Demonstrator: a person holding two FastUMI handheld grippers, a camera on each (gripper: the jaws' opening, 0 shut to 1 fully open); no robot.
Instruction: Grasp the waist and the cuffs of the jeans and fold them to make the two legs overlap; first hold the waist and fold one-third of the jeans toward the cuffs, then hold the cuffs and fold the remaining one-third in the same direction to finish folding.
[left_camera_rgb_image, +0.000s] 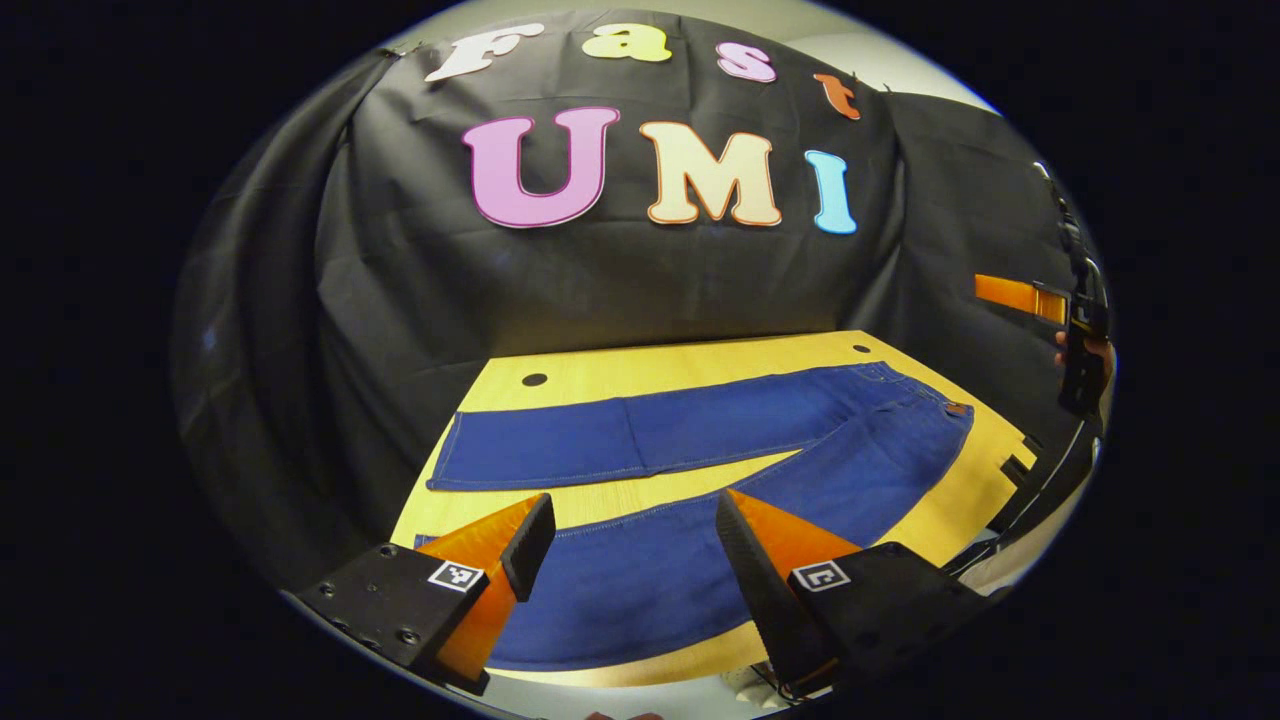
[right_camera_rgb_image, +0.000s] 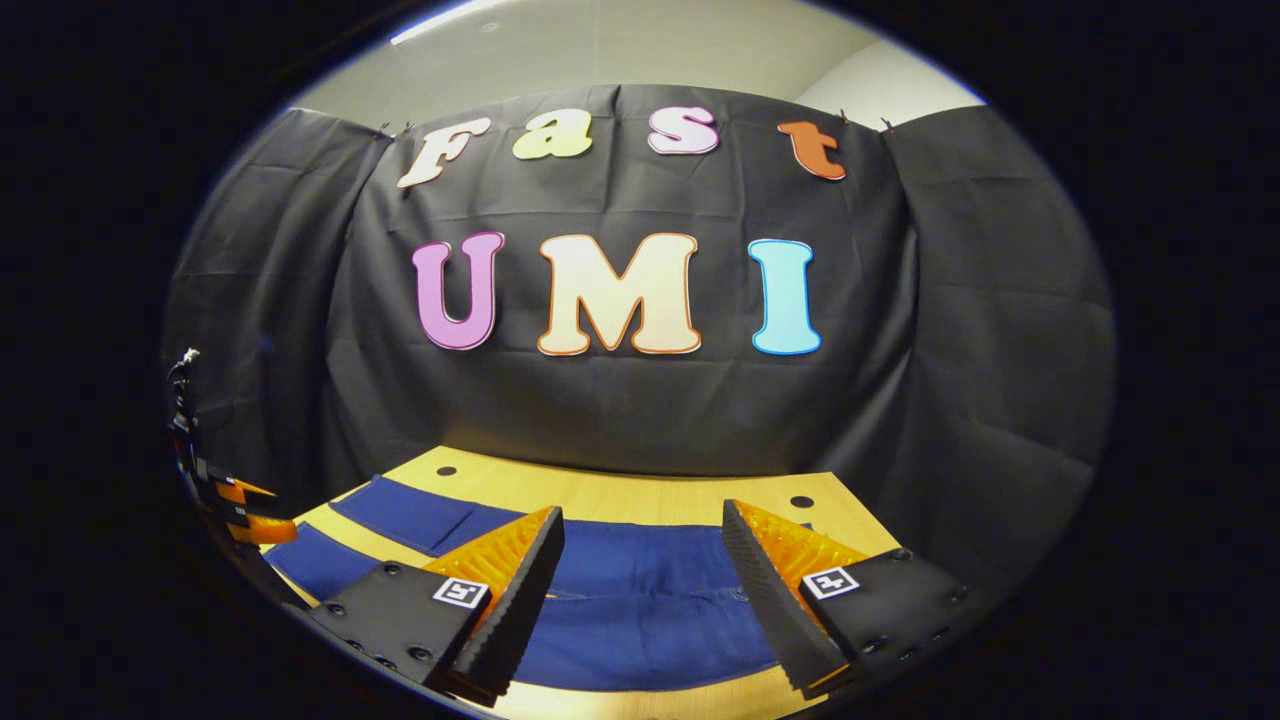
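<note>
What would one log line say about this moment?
jeans: flat, legs apart, unfolded | table: under jeans | left claw: open above near leg | right claw: open, nothing held

The left gripper view looked down from above the table's (left_camera_rgb_image: 690, 375) near edge toward the back wall, with the jeans (left_camera_rgb_image: 700, 470) across mid-frame and the right gripper (left_camera_rgb_image: 1075, 330) at far right. The right gripper view sat lower and nearer the jeans (right_camera_rgb_image: 640, 590), facing the same wall, the left gripper (right_camera_rgb_image: 235, 505) at lower left. Both shared table, jeans and wall.
</note>
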